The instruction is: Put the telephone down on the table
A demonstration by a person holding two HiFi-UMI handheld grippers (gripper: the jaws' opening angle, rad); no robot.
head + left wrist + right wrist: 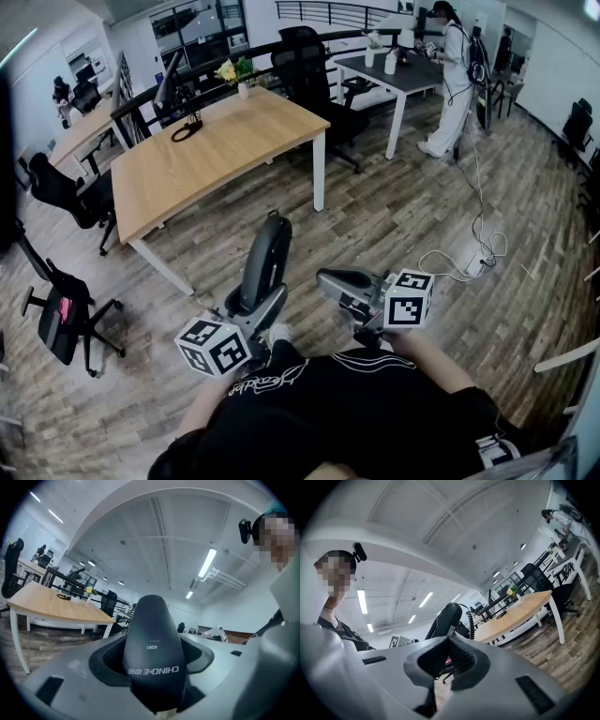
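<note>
A black telephone handset (265,261) stands upright between the jaws of my left gripper (253,307), low in the head view. From the left gripper view the handset (152,648) fills the space between the grey jaws, and the gripper (152,672) is shut on its lower end. The right gripper view shows the handset (444,619) with a coiled cord (471,620) hanging beside it. My right gripper (326,279) hovers just right of it, its jaws (447,644) shut with nothing in them. The light wooden table (216,150) lies ahead to the left.
On the table are a vase of flowers (241,75) and a black cable loop (187,129). Black office chairs (61,314) stand left and behind the table. A person in white (455,80) works at a far desk. A white cable with a power strip (469,258) lies on the floor.
</note>
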